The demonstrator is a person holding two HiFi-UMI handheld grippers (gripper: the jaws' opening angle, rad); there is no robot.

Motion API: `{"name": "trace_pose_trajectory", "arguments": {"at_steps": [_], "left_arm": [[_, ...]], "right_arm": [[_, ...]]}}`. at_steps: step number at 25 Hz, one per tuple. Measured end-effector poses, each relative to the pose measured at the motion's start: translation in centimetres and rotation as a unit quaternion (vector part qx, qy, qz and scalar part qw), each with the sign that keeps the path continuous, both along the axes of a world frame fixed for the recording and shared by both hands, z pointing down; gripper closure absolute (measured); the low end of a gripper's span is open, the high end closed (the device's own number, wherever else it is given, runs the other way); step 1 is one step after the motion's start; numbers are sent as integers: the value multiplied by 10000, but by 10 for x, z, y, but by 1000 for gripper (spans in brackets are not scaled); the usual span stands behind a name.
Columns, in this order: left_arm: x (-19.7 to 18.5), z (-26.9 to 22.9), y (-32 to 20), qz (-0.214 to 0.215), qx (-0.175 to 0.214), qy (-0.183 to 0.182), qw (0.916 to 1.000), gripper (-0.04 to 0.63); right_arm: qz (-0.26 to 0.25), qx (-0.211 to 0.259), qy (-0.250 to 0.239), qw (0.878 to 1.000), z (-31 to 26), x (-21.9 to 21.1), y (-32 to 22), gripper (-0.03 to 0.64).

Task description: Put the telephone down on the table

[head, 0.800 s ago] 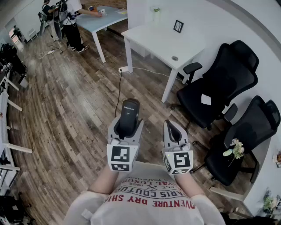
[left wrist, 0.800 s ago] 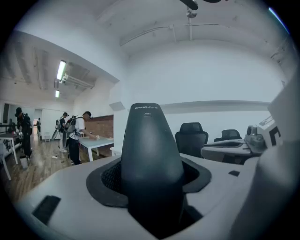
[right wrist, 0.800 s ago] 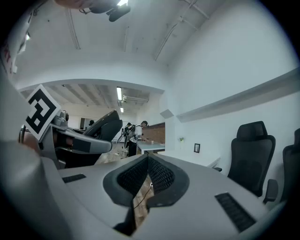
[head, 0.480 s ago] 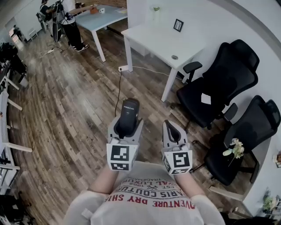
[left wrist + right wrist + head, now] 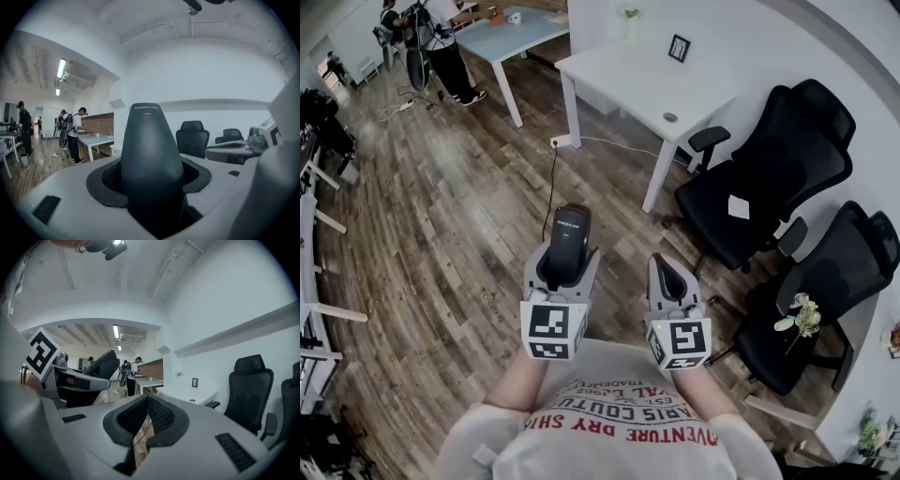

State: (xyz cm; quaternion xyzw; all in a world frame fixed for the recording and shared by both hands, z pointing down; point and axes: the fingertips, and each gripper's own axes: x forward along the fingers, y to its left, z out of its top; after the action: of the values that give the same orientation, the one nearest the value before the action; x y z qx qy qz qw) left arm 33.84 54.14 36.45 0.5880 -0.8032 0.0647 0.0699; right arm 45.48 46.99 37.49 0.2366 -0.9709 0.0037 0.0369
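The telephone [image 5: 566,236] is a dark handset that stands upright between the jaws of my left gripper [image 5: 562,264], which is shut on it. In the left gripper view the telephone [image 5: 150,159] fills the centre, seated in the dark pads. My right gripper [image 5: 667,278] hangs beside it, a little to the right, shut with nothing in it. Its pads [image 5: 161,416] meet in the right gripper view. Both grippers are held in the air above the wooden floor. The white table [image 5: 628,80] stands ahead, well beyond both grippers.
Two black office chairs [image 5: 773,178] [image 5: 834,281] stand to the right. A small picture frame [image 5: 680,49] sits on the white table. A cable [image 5: 555,183] runs across the floor. A light blue table [image 5: 511,33] with people [image 5: 431,42] beside it is at far left.
My left gripper has shifted slightly left and forward with the telephone still in it. The right gripper has barely moved. The people at the far table have moved.
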Motion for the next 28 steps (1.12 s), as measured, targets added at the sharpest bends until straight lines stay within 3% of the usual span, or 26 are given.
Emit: {"name": "trace_pose_trajectory", "arguments": {"at_steps": [6,12,22,28], "left_arm": [[-23,7,-10,-85,-55,161,9998,296],[-70,8,-37,10,-4,188,9998,296],[-218,-2,-69,217,61,420,9989,296],[-300,3,-80,365,-31,401,9985,296]], "right_arm": [[18,-109,96,9999,11,-15,-17,592],[188,-220,137,9995,18,-57,-46,592],[239,-143,289,9992,16,-204,-72,592],[511,-373,339,9974,26,-286,-86,592]]}}
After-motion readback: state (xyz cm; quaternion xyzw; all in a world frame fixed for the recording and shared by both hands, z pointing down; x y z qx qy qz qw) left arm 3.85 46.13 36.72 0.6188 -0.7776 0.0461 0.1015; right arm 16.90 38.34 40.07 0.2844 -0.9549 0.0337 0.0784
